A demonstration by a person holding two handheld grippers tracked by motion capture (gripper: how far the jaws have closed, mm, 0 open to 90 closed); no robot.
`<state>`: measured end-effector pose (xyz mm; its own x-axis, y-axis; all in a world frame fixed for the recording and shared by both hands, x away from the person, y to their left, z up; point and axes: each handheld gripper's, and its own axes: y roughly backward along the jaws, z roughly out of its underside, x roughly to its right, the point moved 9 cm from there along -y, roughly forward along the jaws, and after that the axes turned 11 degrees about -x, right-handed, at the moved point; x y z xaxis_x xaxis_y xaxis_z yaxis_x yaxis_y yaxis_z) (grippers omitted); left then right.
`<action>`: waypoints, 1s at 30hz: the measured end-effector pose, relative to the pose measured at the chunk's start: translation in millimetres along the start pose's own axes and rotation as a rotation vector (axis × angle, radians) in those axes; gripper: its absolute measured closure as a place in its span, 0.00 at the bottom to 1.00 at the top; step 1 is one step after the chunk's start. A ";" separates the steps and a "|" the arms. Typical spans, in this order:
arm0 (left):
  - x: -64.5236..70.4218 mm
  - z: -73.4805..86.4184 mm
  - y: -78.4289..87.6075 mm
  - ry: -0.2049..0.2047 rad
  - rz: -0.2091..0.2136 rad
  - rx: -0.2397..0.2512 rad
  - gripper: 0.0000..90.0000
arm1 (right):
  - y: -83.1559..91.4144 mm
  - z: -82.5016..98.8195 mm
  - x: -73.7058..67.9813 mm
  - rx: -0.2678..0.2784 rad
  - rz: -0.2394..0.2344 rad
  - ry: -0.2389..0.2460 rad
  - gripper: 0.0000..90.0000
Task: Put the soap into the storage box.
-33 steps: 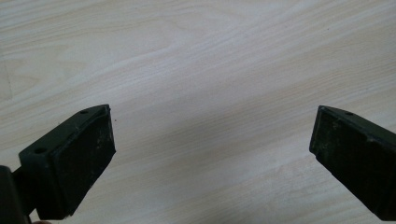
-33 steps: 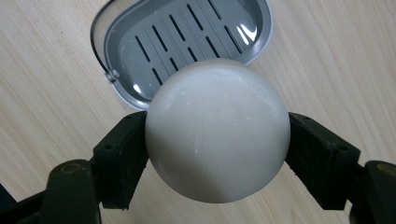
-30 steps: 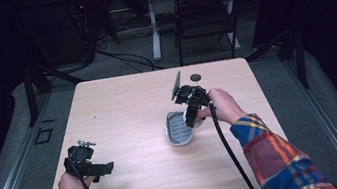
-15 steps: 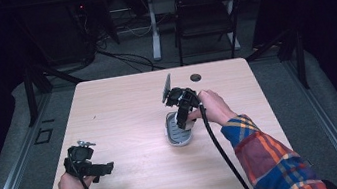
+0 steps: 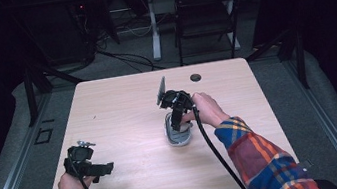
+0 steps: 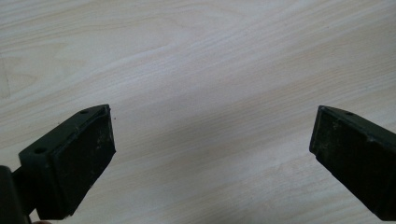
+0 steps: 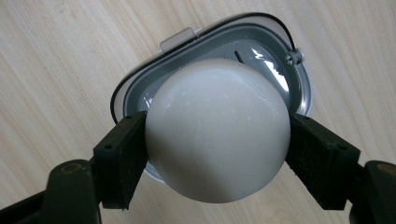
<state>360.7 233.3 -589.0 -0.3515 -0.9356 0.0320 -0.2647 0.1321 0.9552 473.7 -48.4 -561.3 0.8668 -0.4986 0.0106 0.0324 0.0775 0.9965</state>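
Observation:
My right gripper (image 7: 215,154) is shut on a smooth white ball (image 7: 217,128), its two black pads pressing the ball's sides. Directly beneath the ball lies a grey oval dish (image 7: 280,65) with a clear rim and a small tab. In the high view the right gripper (image 5: 176,116) points down over that dish (image 5: 179,136) near the table's middle; the ball itself is hidden by the gripper there. My left gripper (image 5: 101,169) rests near the table's front left corner, open, and in the left gripper view (image 6: 212,154) bare wood lies between its jaws.
The light wooden table (image 5: 118,112) has a round dark cable hole (image 5: 196,77) at its far edge. Beyond the table stand a dark chair (image 5: 205,13) and a white desk leg (image 5: 153,26) with cables on the grey floor.
My right gripper has moved left and toward the person with the ball, from beside the dish's far right to directly over it. The left gripper has stayed put.

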 end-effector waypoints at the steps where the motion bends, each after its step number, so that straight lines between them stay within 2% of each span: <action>1: -0.1 0.1 0.0 0.001 0.000 0.000 0.00 | -0.9 -0.6 -0.1 0.002 -0.001 -0.002 0.27; 14: -0.4 0.4 -0.1 -0.001 -0.002 -0.003 0.00 | -22.2 -1.4 2.8 -0.005 -0.018 -0.018 0.27; 22: 0.1 0.5 0.3 -0.003 -0.003 -0.004 0.00 | -28.3 0.2 6.4 -0.001 -0.018 -0.029 0.27; 28: -0.2 1.1 0.4 0.000 -0.009 -0.006 0.00 | -26.6 1.2 6.6 0.027 -0.027 -0.043 0.27; 30: -0.1 1.1 0.3 0.000 -0.009 -0.007 0.00 | -26.3 3.0 8.1 0.022 -0.019 -0.037 0.24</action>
<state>359.7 233.7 -589.0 -0.3493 -0.9367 0.0231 -0.2614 0.1210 0.9576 478.4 -57.0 -587.2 0.8473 -0.5311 -0.0058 0.0377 0.0491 0.9981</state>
